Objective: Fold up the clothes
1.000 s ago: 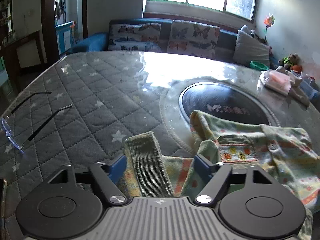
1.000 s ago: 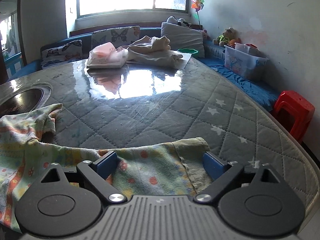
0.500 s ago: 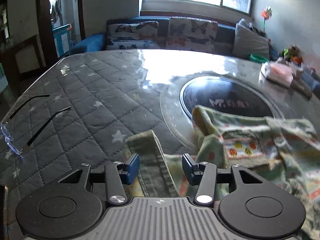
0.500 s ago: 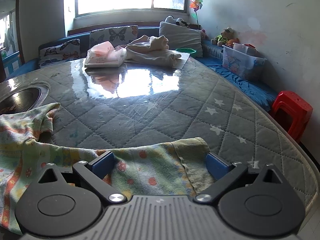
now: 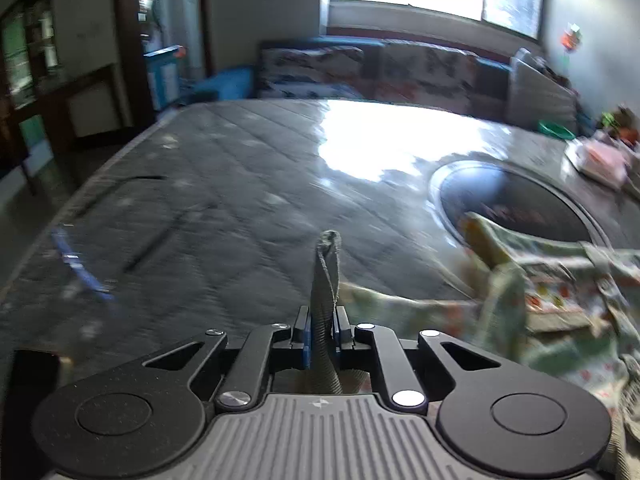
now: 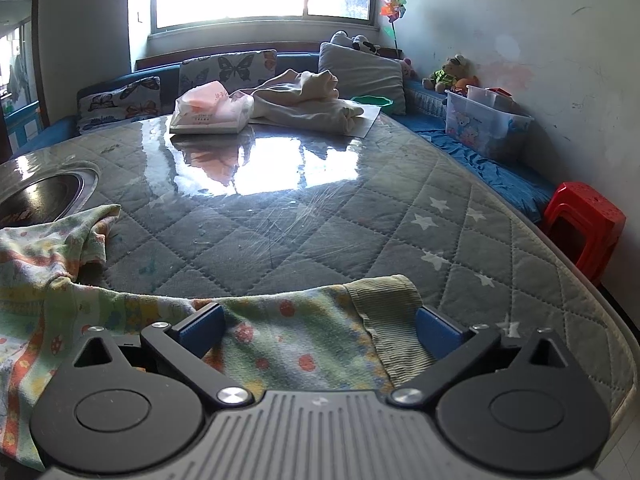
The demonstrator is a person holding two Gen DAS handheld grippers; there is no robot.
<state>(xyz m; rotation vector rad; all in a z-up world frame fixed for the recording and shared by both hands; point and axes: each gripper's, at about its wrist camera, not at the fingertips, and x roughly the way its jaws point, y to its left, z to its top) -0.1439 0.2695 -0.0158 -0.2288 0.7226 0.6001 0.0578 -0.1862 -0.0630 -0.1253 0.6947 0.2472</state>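
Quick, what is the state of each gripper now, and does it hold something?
Left gripper: closing on the ribbed cuff, pads pressing it.
Right gripper: open wide, printed garment lying between its fingers, not gripped.

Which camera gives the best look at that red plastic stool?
The right wrist view: the red plastic stool stands sharp and sunlit beside the quilted table. The left wrist view is blurred and does not show it.

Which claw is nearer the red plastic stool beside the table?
Right. The right claw sits open over the patterned garment, with the red stool close on its right; the left claw, closing on a ribbed cuff, shows no stool.
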